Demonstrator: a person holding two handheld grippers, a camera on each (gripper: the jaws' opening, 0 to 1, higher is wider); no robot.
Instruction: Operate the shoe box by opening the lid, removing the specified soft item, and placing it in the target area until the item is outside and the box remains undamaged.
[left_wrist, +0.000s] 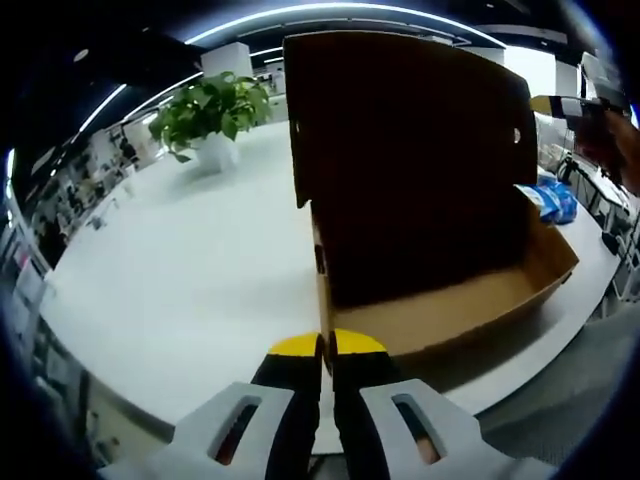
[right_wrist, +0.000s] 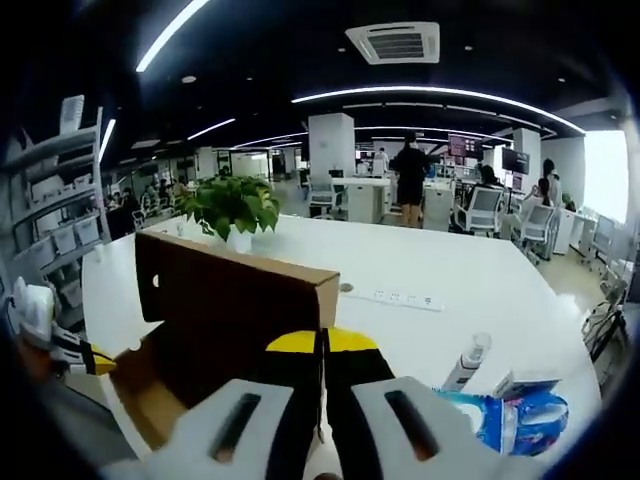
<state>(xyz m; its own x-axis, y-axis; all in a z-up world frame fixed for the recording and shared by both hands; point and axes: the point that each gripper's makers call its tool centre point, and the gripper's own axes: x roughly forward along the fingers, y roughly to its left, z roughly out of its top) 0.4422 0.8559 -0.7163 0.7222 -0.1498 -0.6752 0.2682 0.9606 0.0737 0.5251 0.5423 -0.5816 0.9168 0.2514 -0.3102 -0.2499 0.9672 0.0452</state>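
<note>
Shoe box sits on the white table with its lid already swung up and standing roughly upright, and the left gripper meets it at the near corner edge. Its yellow-tipped jaws stand nearly together with the box's thin side wall running straight into the slit between them, so they look pinched on that cardboard edge, steadying the box. From there the box's long axis runs away to the far right, and the visible part of the floor is bare brown cardboard; no soft item can be made out inside, though the near corner is hidden behind the wall.

In the right gripper view the right gripper is on the other side, its jaws pressed almost together just in front of the lid's brown panel; whether they clamp anything I cannot tell. A blue packet and a white tube lie on the table to its right, outside the box, and a potted plant stands farther back
</note>
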